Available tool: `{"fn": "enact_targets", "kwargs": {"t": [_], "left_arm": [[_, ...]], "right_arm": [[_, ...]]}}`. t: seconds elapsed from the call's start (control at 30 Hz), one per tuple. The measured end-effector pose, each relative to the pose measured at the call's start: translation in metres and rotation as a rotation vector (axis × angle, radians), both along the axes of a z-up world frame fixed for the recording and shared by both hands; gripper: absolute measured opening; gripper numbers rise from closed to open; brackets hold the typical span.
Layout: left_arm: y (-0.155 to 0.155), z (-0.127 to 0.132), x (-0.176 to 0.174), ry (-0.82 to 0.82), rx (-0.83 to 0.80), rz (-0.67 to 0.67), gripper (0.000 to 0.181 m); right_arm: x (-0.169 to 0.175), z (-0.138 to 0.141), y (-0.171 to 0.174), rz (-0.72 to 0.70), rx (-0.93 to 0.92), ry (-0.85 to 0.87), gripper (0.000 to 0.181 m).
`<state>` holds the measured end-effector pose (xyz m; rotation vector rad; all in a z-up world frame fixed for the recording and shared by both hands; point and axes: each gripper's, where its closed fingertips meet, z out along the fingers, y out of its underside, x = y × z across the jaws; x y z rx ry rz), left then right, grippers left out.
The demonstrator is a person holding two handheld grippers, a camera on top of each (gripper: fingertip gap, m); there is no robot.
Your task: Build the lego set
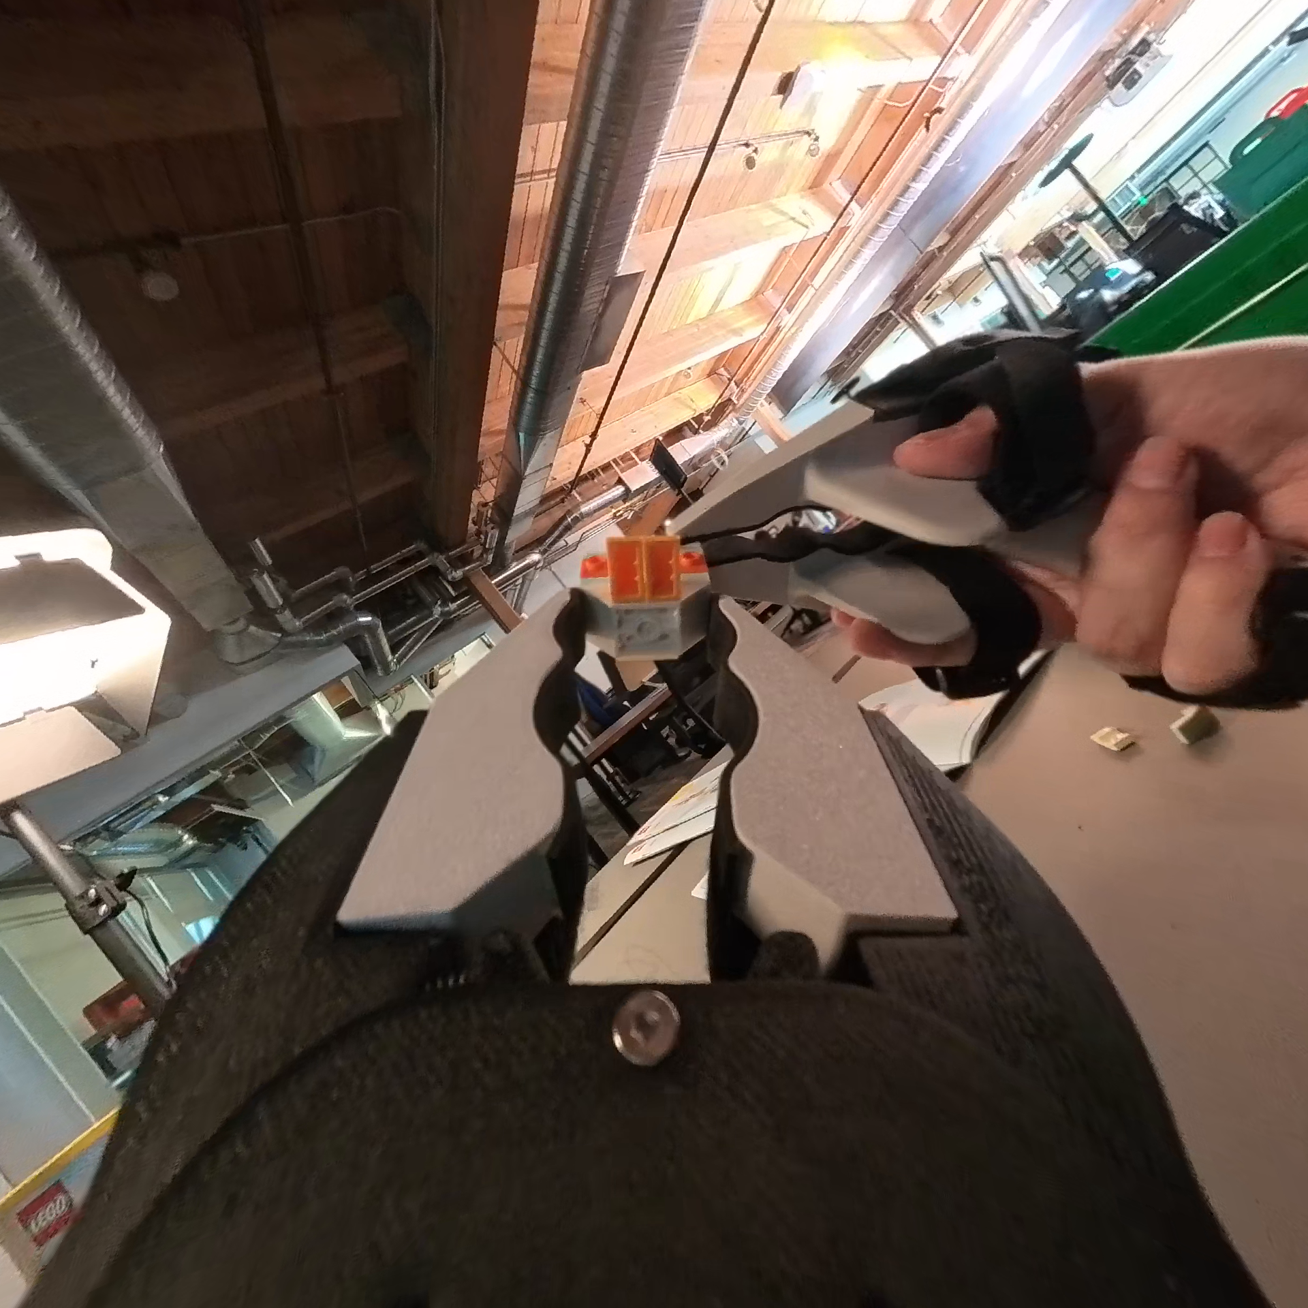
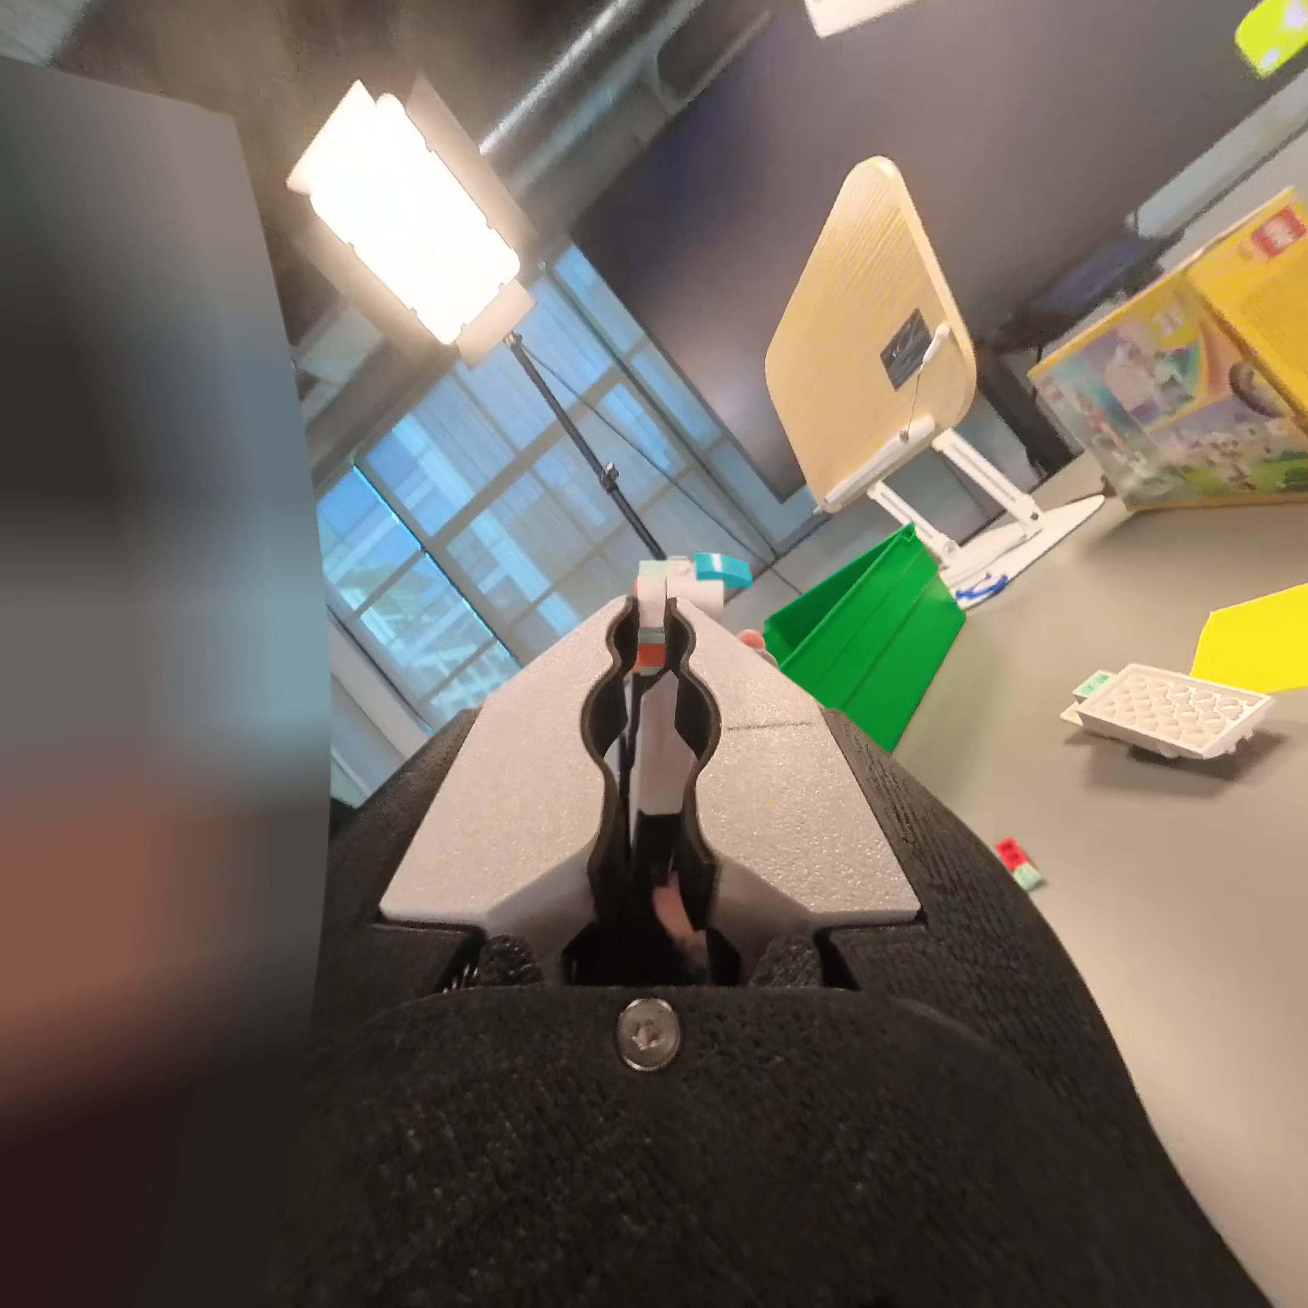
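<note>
Glossy plastic lego assembly [image 1: 643,593], matt grey table [image 2: 1132,814], glossy green bin [image 2: 870,637]

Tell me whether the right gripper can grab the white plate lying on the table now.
Probably not yet. The right gripper is shut on the lego assembly, raised off the table. The white plate lies unobstructed, but the fingers must first release.

Left claw [image 1: 640,623]: grey wavy-edged fingers [image 1: 467,793], black textured body, silver screw [image 1: 645,1028] behind. Person's hand [image 1: 1146,538]: black fingerless glove.
</note>
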<state>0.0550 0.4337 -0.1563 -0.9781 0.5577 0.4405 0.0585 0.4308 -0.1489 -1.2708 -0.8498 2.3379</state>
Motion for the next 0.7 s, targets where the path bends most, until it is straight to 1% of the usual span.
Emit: {"fn": "enact_targets", "kwargs": {"t": [0.1,0.2,0.3,0.43,0.7], "left_arm": [[0.0011,0.0017,-0.0031,-0.047,-0.002,0.002,0.033],[0.0003,0.0025,-0.0034,-0.073,-0.002,-0.011,0.033],[0.0003,0.0027,-0.0033,-0.079,-0.004,-0.011,0.033],[-0.0008,0.0036,-0.0030,-0.066,-0.001,-0.015,0.033],[-0.0082,0.0096,0.0008,-0.026,0.031,-0.026,0.033]], "right_arm": [[-0.0026,0.0017,0.0013,-0.071,-0.017,0.044,0.005],[-0.0025,0.0027,0.0006,-0.101,-0.031,0.074,0.006],[-0.0025,0.0024,0.0009,-0.097,-0.049,0.083,0.006],[-0.0021,0.0030,-0.0002,-0.099,-0.013,0.079,0.005],[0.0017,0.0080,-0.0072,-0.059,0.030,0.099,0.005]]}}
